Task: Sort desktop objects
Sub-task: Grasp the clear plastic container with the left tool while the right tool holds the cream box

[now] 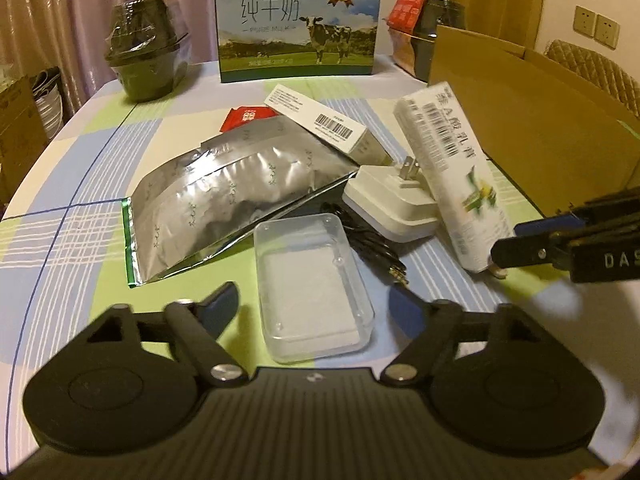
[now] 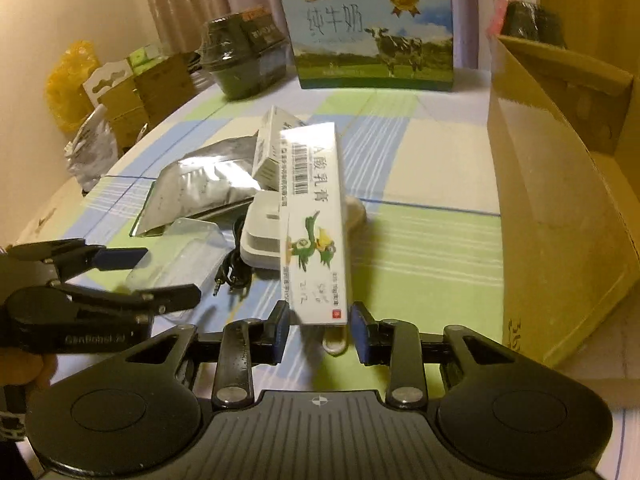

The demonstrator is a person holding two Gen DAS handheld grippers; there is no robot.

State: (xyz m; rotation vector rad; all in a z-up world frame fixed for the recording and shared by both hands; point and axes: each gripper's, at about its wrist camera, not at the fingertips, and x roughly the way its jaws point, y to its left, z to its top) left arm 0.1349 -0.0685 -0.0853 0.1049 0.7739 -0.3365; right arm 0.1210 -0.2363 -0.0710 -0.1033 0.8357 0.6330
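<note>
My right gripper (image 2: 320,326) is shut on the near end of a long white ointment box (image 2: 316,224) with a barcode and a green duck, held tilted above the table; it shows too in the left wrist view (image 1: 452,172). My left gripper (image 1: 316,308) is open, its fingers on either side of a clear plastic case (image 1: 312,288) lying on the cloth. Behind lie a silver foil pouch (image 1: 236,204), a white plug adapter (image 1: 392,204), a black audio cable (image 1: 376,248), a second white box (image 1: 316,120) and a red packet (image 1: 248,116).
An open cardboard box (image 2: 560,184) stands at the right. A milk carton (image 1: 298,24) and dark wrapped tubs (image 1: 148,56) stand at the far edge of the checked tablecloth (image 1: 80,216). Boxes and bags sit off the table's left side (image 2: 120,96).
</note>
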